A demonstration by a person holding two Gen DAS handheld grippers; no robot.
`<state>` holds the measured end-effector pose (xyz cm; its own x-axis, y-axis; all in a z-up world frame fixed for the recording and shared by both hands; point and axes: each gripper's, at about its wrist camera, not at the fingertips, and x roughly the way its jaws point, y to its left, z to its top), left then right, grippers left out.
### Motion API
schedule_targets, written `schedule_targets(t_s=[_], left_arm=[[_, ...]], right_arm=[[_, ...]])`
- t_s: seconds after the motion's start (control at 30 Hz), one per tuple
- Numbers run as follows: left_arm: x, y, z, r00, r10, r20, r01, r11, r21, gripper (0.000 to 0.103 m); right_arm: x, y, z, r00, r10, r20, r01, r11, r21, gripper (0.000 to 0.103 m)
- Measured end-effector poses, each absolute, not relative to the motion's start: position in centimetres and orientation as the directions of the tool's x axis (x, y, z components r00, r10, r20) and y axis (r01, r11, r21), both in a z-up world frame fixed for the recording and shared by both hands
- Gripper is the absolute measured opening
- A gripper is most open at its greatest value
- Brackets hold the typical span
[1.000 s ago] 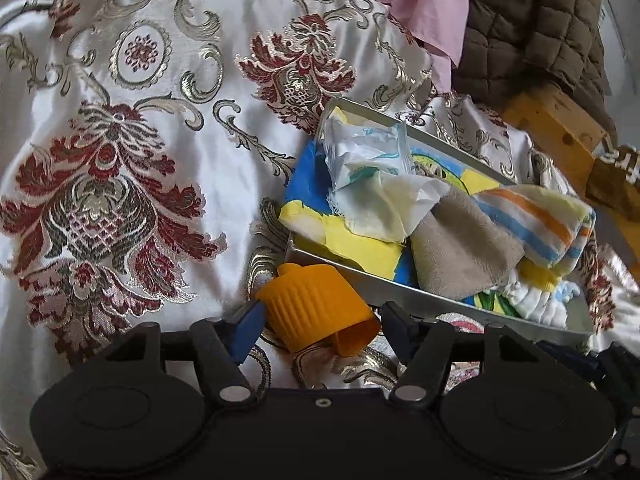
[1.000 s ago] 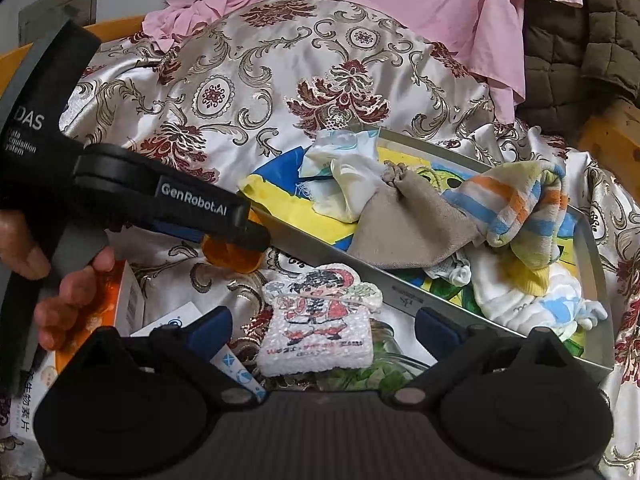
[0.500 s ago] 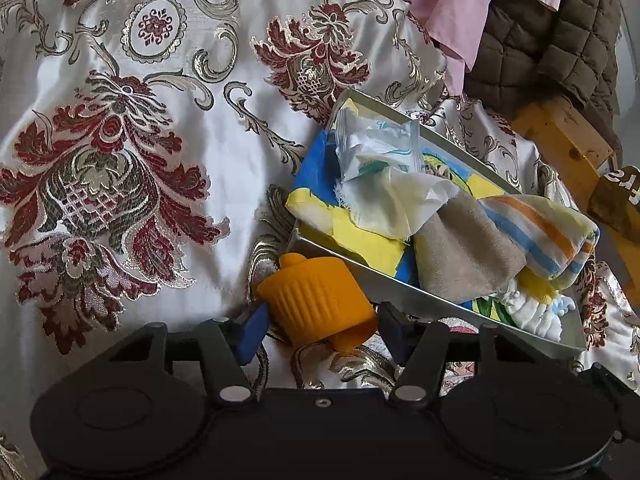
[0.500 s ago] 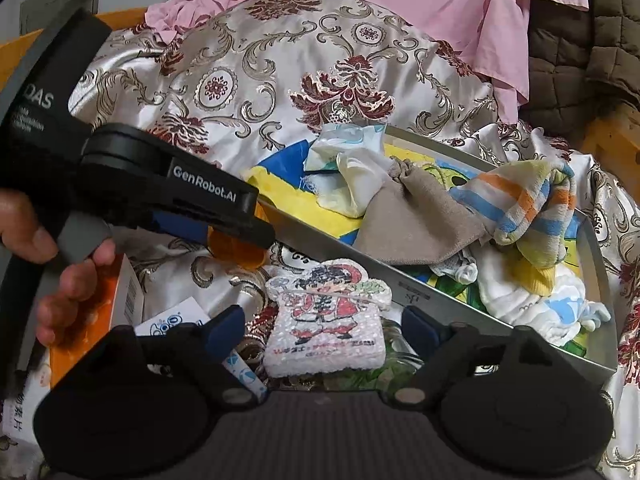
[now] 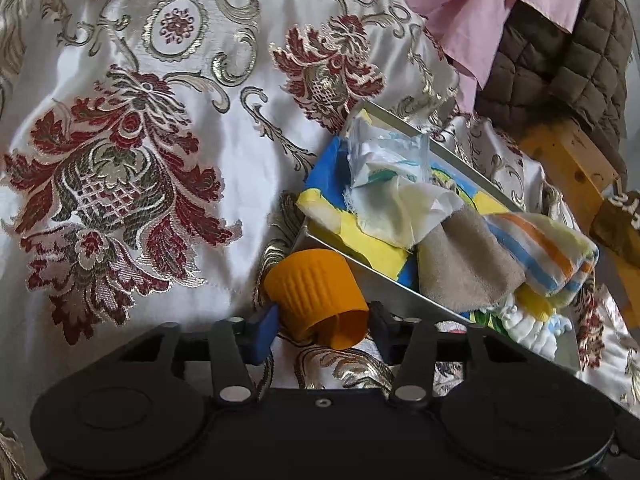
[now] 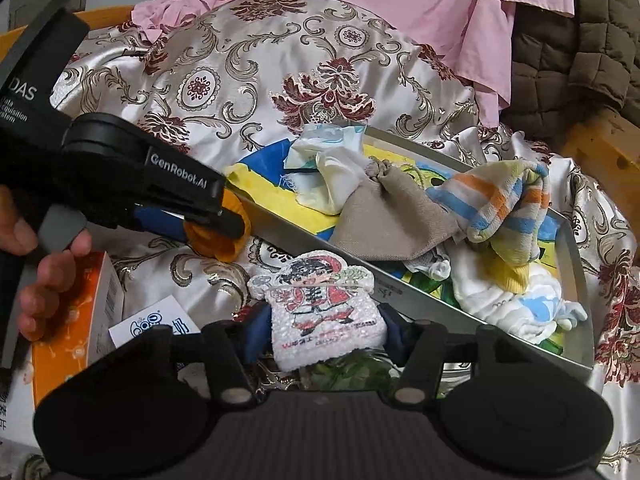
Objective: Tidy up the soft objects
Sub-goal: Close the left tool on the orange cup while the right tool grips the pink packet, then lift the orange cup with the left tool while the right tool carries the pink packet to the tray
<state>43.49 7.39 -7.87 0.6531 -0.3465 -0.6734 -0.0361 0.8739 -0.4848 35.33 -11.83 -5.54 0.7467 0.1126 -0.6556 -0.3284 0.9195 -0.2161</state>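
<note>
Both grippers had just been closing, left gripper fingers hugging the orange silicone cup, right gripper pinching the cartoon sponge, both beside the tray's near wall, probably headed in.

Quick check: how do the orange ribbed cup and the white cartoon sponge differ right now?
The orange ribbed cup is one plain colour with ridged sides; the white cartoon sponge is flat and printed with a red-dressed figure. The cup lies tipped on its side between the left claw fingers; the sponge stands up between the right claw fingers. Both claws have just been closing. Both things sit outside the metal tray, by its near wall.
</note>
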Motion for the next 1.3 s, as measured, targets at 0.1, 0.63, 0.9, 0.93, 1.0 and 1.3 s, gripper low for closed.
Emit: schedule_targets(t_s=[0.1, 0.63, 0.9, 0.93, 1.0, 1.3], left_arm=[[43.5, 7.5, -7.8, 0.665, -0.349, -0.66, -0.037, 0.867, -0.496, 0.061], [43.1, 7.8, -7.2, 0.689, -0.308, -0.656, -0.085, 0.865, -0.494, 0.036], [41.0, 7.1, -4.7, 0.756, -0.289, -0.587, -0.036, 0.877, -0.479, 0.035], [40.8, 7.0, -4.3, 0.771, -0.288, -0.568, -0.022, 0.879, -0.476, 0.035], [40.5, 6.8, -3.6, 0.796, -0.291, -0.531, 0.004, 0.88, -0.476, 0.035], [40.5, 5.8, -1.4, 0.852, -0.281, -0.442, 0.052, 0.885, -0.462, 0.035]], right_arm=[[35.4, -11.9, -5.5, 0.747, 0.115, -0.655, -0.325, 0.923, -0.208, 0.061], [34.5, -11.7, -4.5, 0.777, 0.148, -0.612, -0.339, 0.917, -0.209, 0.059], [33.5, -12.8, -2.3, 0.822, 0.167, -0.544, -0.321, 0.925, -0.202, 0.059], [33.5, -12.9, -2.0, 0.829, 0.166, -0.534, -0.318, 0.925, -0.206, 0.059], [33.8, -13.2, -1.1, 0.846, 0.163, -0.508, -0.304, 0.93, -0.207, 0.059], [37.1, -16.3, 3.7, 0.921, 0.155, -0.357, -0.232, 0.955, -0.184, 0.059]])
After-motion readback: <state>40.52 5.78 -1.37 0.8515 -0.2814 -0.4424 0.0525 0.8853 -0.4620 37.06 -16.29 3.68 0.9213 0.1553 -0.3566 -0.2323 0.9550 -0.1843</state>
